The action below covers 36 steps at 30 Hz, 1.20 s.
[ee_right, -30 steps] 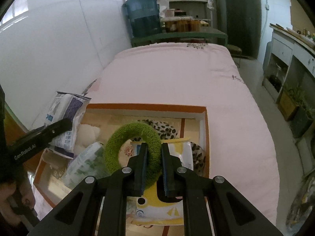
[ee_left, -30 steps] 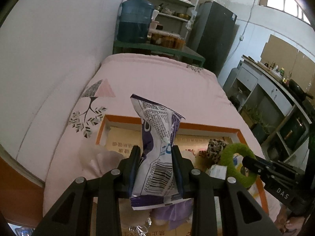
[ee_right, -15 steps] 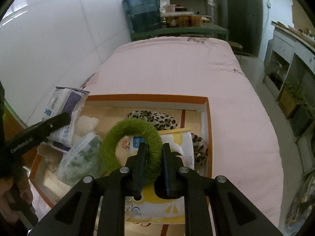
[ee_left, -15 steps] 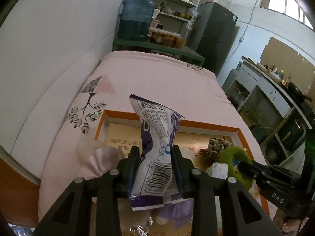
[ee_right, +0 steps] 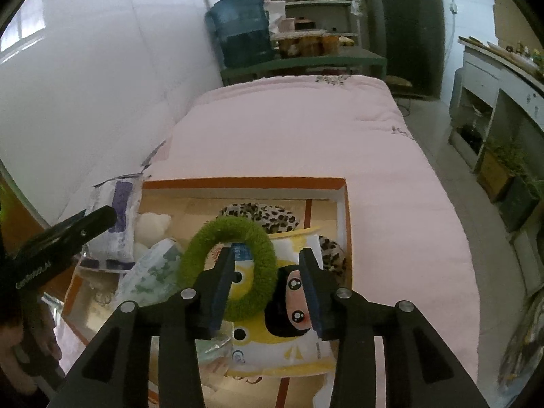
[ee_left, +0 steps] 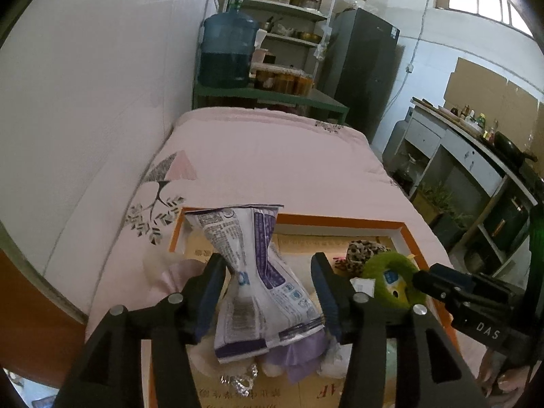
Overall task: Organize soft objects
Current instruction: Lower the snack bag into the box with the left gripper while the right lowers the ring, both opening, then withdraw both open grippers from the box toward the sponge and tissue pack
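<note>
Both your grippers are opening: left gripper (ee_left: 268, 292) just released the purple-white packet (ee_left: 258, 289), right gripper (ee_right: 268, 278) freed the green ring (ee_right: 234, 268), lower centre; both drop into the orange box (ee_right: 343, 204).

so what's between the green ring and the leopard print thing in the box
Nothing separate: in the right wrist view the green ring overlaps the leopard print cushion directly.

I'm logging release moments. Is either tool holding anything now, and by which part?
Nothing is gripped. Both tools' jaws are opening: the purple-white packet leans between the left tool's, the green fuzzy ring's rim between the right tool's.
</note>
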{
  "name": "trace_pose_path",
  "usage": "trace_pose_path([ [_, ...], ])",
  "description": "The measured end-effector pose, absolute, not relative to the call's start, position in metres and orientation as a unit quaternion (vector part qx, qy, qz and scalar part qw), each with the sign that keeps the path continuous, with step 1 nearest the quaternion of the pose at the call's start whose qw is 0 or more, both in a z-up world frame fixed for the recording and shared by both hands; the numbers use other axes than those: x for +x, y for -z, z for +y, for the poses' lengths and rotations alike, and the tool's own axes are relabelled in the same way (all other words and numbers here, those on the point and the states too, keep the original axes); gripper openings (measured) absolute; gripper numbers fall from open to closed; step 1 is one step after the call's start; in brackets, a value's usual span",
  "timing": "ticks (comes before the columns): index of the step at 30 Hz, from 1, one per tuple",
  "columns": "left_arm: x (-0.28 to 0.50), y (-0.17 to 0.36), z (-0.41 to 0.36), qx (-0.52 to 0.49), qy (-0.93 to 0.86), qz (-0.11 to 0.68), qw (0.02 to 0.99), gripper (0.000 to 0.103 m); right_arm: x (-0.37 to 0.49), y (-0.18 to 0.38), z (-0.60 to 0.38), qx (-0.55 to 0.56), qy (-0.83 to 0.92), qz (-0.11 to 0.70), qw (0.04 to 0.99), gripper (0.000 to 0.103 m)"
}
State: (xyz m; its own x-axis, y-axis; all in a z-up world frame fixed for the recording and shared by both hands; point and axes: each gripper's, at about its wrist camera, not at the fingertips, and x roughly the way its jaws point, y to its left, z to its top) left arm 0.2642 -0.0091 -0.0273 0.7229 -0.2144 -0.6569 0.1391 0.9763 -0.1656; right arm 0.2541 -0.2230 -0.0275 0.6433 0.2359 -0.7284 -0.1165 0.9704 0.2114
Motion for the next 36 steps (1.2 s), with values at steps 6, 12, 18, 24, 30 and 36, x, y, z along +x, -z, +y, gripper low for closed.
trace_pose_path([
  [6,0.248,0.014,-0.01,-0.042,0.087,0.34,0.935,0.052,0.245,0.021,-0.225,0.078,-0.097,0.407,0.905,0.041],
  [12,0.234,0.003,-0.007,-0.047,0.087,0.327,0.94,0.052,0.236,0.014,-0.224,0.078,-0.098,0.401,0.907,0.041],
  [18,0.225,-0.004,-0.005,-0.052,0.089,0.322,0.941,0.052,0.226,0.009,-0.221,0.076,-0.1,0.397,0.909,0.041],
  [24,0.215,-0.01,-0.003,-0.053,0.089,0.314,0.944,0.052,0.216,0.001,-0.218,0.074,-0.103,0.389,0.913,0.041],
  [30,0.2,-0.018,-0.002,-0.052,0.09,0.301,0.948,0.052,0.201,-0.007,-0.212,0.065,-0.102,0.377,0.918,0.041],
  [36,0.175,-0.027,-0.003,-0.05,0.091,0.286,0.953,0.052,0.183,-0.012,-0.206,0.057,-0.102,0.366,0.923,0.041],
])
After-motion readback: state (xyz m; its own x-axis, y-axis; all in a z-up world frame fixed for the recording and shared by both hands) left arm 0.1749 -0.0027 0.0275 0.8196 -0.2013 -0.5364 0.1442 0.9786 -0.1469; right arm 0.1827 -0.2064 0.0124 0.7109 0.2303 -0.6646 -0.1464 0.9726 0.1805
